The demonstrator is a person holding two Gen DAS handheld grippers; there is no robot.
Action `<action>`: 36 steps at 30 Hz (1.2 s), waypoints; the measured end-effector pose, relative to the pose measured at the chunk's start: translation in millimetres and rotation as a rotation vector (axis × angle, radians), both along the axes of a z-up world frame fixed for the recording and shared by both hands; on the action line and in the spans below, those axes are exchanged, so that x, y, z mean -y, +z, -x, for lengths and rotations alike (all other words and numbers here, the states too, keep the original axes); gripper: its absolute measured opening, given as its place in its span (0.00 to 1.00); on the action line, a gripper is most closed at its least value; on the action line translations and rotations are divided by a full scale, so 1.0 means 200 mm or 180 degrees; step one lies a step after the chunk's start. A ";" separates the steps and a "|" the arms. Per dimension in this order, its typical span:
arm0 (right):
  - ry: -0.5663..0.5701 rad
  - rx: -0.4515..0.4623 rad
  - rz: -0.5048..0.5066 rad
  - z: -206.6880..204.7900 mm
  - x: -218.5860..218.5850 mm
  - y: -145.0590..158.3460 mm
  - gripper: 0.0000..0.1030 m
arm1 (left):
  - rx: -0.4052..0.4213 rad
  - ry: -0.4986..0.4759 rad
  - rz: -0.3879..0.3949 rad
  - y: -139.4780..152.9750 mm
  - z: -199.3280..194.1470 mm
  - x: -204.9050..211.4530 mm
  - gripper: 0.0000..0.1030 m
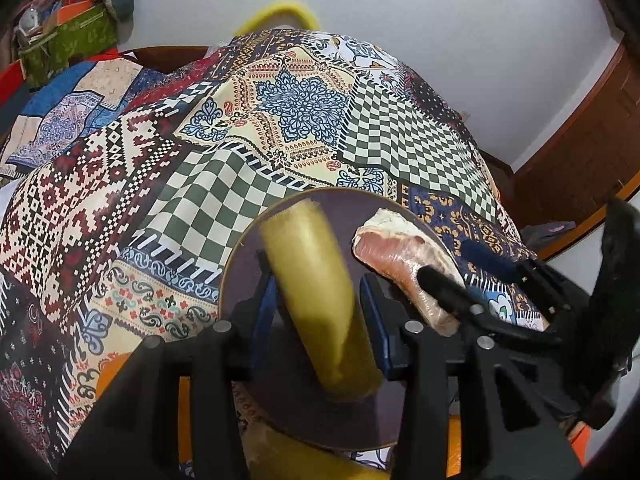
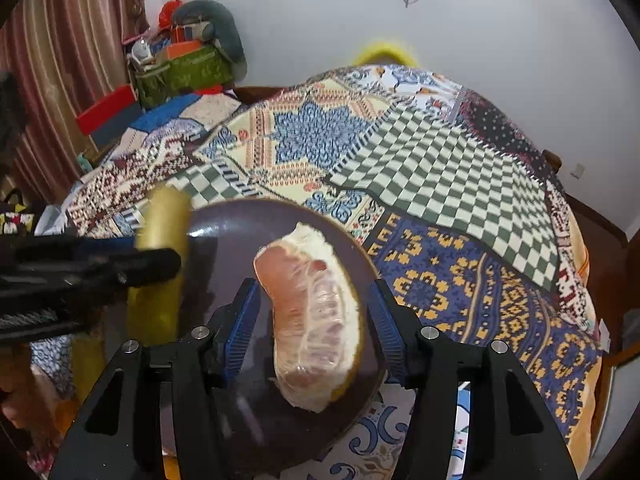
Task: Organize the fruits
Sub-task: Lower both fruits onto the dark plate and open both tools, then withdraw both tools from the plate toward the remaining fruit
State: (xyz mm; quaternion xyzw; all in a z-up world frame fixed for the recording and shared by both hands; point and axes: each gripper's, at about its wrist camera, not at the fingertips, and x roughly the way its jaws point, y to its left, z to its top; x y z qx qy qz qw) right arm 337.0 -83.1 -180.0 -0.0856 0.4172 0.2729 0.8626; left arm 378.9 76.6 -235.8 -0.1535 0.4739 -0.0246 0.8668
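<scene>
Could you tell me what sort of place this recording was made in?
Probably a bedroom at home: a patchwork quilt covers what looks like a bed, striped curtains hang at the left, and household clutter is piled in the corner.

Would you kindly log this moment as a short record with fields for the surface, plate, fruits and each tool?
surface: patchwork cloth
plate: dark round plate, lying on the cloth
banana: yellow banana between the left tool fingers, over the plate, motion-blurred
pomelo: peeled pink pomelo segment on the plate
left tool: around the banana; contact unclear
right tool: right tool open, straddling the pomelo segment with gaps either side
</scene>
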 end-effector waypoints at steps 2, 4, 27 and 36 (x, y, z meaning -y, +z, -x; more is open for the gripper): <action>-0.0015 0.0050 -0.0002 0.02 0.01 0.03 0.53 | 0.0036 -0.0014 -0.0029 0.03 0.02 0.01 0.41; -0.0016 0.0071 -0.0027 0.03 0.02 0.06 0.53 | 0.0102 -0.0019 -0.0062 0.08 0.05 0.02 0.41; -0.0177 0.0493 -0.0346 0.51 0.18 0.43 0.57 | 0.0687 0.0096 -0.0517 0.52 0.61 0.05 0.48; -0.0227 0.0503 -0.0405 0.67 0.23 0.45 0.63 | 0.0790 0.0130 -0.0705 0.57 0.84 0.05 0.59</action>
